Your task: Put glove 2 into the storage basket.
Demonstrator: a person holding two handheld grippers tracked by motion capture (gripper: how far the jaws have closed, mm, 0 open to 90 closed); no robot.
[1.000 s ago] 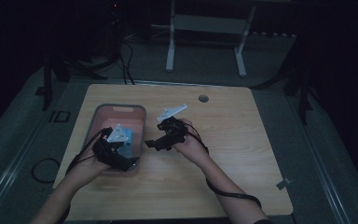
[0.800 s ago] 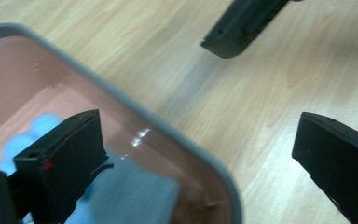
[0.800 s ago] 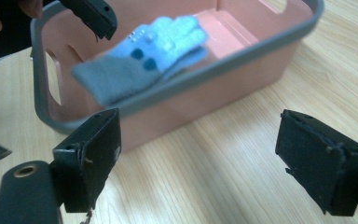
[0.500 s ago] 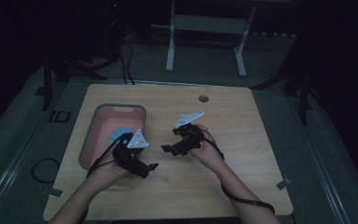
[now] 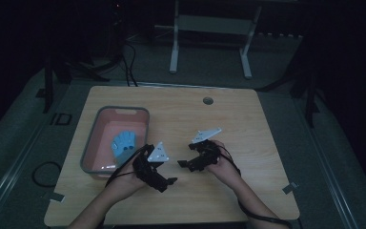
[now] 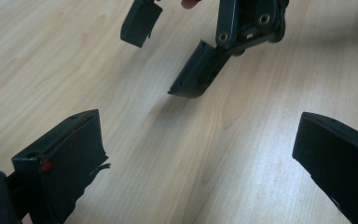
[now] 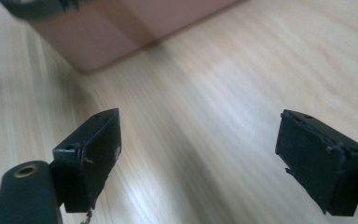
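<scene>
Both grippers now sit away from the pink tray; blue item lies inside.
My left gripper and right gripper spread, holding nothing; drop-off looks done.

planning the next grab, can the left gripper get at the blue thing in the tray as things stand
Probably yes: the left gripper is open and holds nothing, the blue thing lies uncovered in the open-topped tray beside that hand, with nothing between them.
</scene>
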